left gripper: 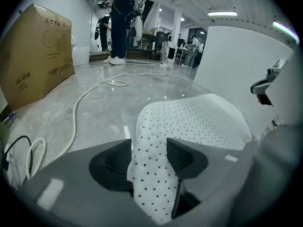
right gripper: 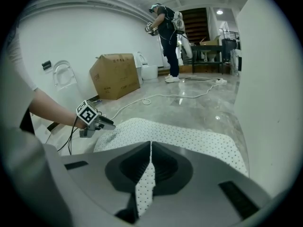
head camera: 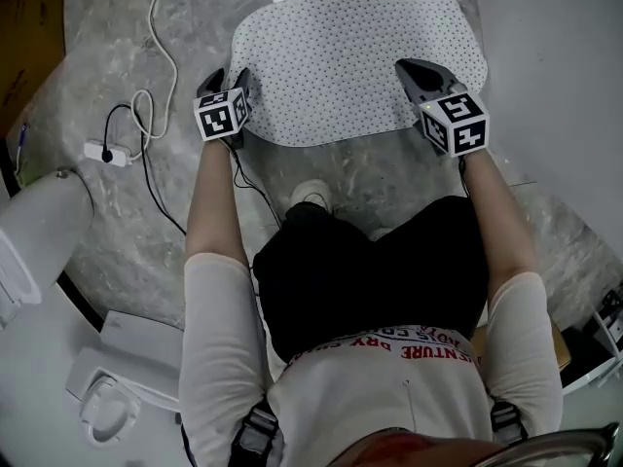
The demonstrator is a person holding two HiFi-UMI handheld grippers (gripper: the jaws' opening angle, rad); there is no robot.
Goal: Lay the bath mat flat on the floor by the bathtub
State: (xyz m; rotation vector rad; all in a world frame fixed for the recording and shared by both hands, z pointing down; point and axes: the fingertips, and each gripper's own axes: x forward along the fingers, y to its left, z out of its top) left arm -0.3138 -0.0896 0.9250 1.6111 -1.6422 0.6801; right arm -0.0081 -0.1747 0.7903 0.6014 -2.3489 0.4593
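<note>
1. A white bath mat with small dark dots (head camera: 355, 61) lies spread on the grey marbled floor (head camera: 107, 27), with one short end just beside the white bathtub wall (head camera: 555, 56).
2. Most of the mat lies flat. Only the two corners of the long edge nearest the person are raised, one in each gripper.
3. The right gripper (head camera: 414, 74) is at the corner next to the tub. Its fingers are pressed together on a thin fold of the mat, which hangs down between the pads.
4. The left gripper (head camera: 227, 84) is at the corner farther from the tub. Its fingers stand apart, and a strip of the dotted mat lies loosely in the gap between them rather than being pinched.
5. Both grippers are low over the floor, with the person's bare forearms reaching forward to them.
6. A long white cable (head camera: 165, 47) winds over the floor beyond the mat, on the side away from the tub, with a thin black cable (head camera: 146, 159) near it.
7. Farther from the tub on that side stands a white toilet (head camera: 39, 232).
8. A large brown cardboard box (left gripper: 35, 51) also sits well away from the tub, against the wall.
9. A person in dark clothes (left gripper: 120, 18) stands far across the room from the tub.
</note>
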